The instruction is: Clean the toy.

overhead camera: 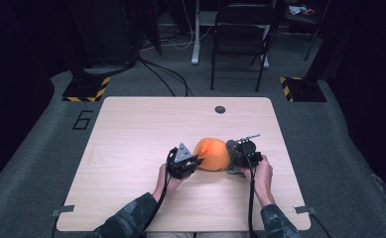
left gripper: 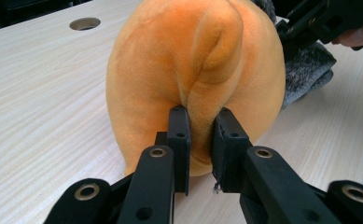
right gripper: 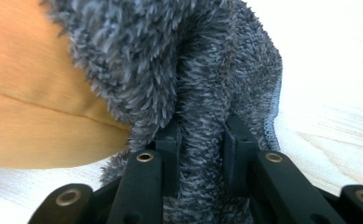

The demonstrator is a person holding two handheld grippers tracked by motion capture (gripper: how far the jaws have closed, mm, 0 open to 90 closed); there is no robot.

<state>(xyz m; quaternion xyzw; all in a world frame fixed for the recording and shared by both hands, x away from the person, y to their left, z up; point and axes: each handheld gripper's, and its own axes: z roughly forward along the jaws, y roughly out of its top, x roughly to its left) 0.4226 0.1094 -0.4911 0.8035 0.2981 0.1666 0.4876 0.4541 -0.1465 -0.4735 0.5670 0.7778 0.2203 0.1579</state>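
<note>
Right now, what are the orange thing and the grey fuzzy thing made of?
The orange thing looks like soft plush fabric: short, velvety pile with a stitched seam, puckering where it is pinched. The grey fuzzy thing seems to be shaggy fleece, maybe microfibre: long fluffy fibres and a stitched edge.

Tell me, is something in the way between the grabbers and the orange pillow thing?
Nothing visible. The left gripper already pinches a fold of the orange plush. The right gripper pinches the grey fuzzy cloth lying against the plush's other side, on the table.
</note>
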